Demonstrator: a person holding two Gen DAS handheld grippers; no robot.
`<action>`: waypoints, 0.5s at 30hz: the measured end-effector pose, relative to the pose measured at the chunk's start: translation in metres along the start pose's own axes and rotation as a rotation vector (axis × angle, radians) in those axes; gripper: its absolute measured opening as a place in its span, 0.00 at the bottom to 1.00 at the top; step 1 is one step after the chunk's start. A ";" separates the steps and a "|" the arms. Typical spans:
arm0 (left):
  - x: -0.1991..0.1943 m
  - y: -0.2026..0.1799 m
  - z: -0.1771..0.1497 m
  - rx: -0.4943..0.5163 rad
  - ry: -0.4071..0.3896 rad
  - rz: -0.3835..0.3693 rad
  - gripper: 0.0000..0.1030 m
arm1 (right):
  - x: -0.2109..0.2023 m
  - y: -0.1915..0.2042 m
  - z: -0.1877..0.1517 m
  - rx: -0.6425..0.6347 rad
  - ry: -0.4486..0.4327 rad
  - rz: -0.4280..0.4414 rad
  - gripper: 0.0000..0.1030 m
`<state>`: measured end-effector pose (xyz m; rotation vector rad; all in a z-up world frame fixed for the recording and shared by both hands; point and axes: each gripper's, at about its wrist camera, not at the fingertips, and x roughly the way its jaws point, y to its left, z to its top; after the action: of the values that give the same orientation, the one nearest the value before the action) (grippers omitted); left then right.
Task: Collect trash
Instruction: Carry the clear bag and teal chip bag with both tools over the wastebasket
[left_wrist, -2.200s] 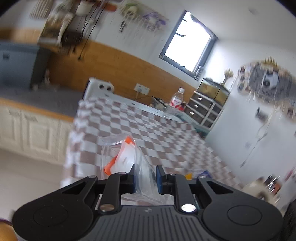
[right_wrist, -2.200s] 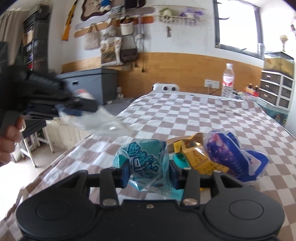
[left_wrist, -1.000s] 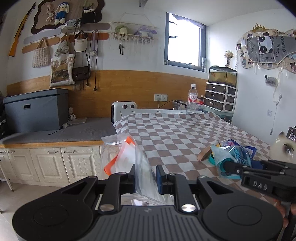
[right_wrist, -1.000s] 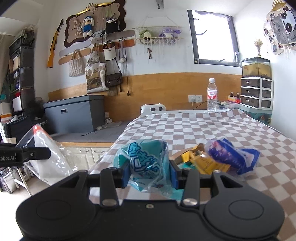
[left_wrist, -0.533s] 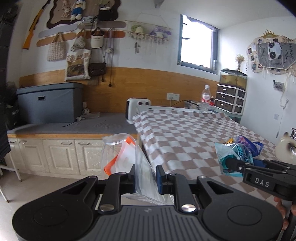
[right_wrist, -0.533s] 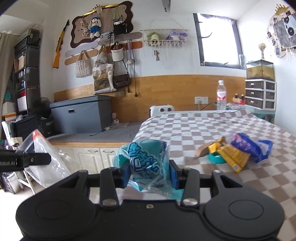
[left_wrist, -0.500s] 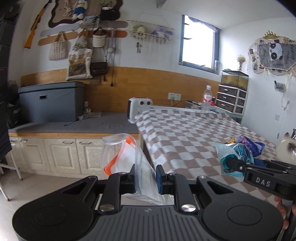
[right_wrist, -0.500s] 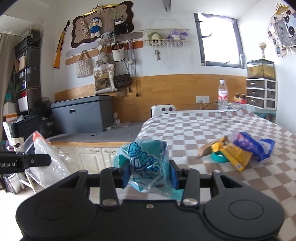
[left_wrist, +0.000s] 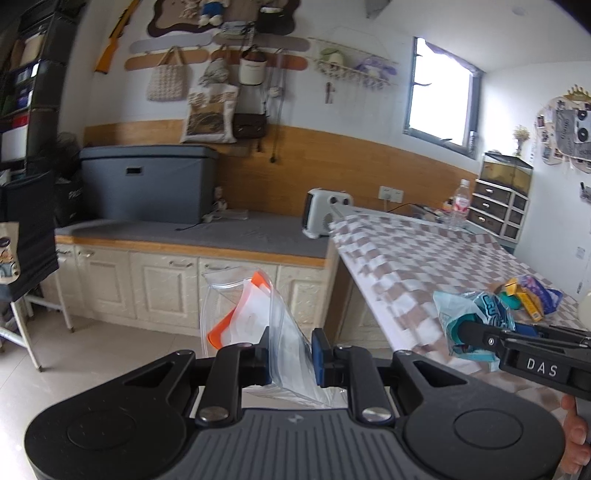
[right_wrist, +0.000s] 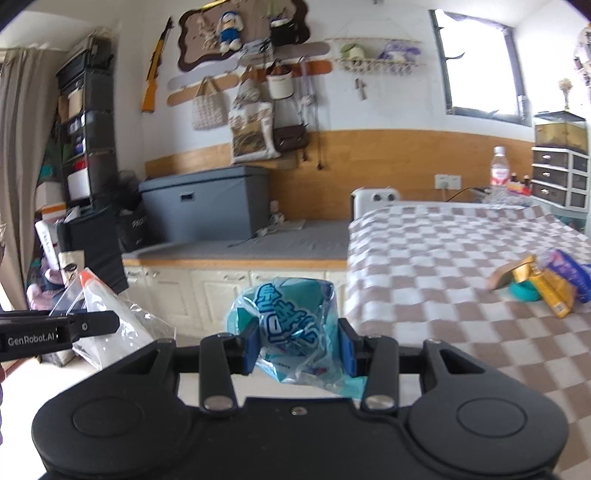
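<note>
The left gripper (left_wrist: 290, 352) pinches a clear bag (left_wrist: 255, 317), its bottom hidden behind the fingers. The right gripper (right_wrist: 298, 349) clamps a teal wrapper (right_wrist: 291, 325); the table (right_wrist: 443, 258) edge is just right, open floor left.

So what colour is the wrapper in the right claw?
Teal-blue with white lettering; the wrapper shows best in the right wrist view.

Tablecloth (right_wrist: 443, 251) is brown-and-white checks, the crumpled wrapper (right_wrist: 291, 325) is teal with blue lettering — the zip bag (left_wrist: 255, 317) is clear with an orange edge. Yellow and purple-blue packets (right_wrist: 554, 280) on the cloth, grey storage box (right_wrist: 207, 206) behind.
</note>
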<state>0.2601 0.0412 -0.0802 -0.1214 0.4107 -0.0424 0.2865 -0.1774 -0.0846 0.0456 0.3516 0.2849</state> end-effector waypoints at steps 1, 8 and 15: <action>0.000 0.007 -0.001 -0.006 0.006 0.004 0.20 | 0.003 0.007 -0.001 -0.005 0.015 0.006 0.42; 0.004 0.048 -0.019 -0.027 0.068 0.027 0.20 | 0.025 0.050 -0.003 -0.052 0.178 0.070 0.43; 0.032 0.077 -0.034 -0.063 0.170 0.042 0.20 | 0.069 0.079 -0.011 -0.113 0.358 0.137 0.43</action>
<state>0.2771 0.1117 -0.1339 -0.1720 0.5843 0.0012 0.3234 -0.0823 -0.1102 -0.0944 0.6887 0.4500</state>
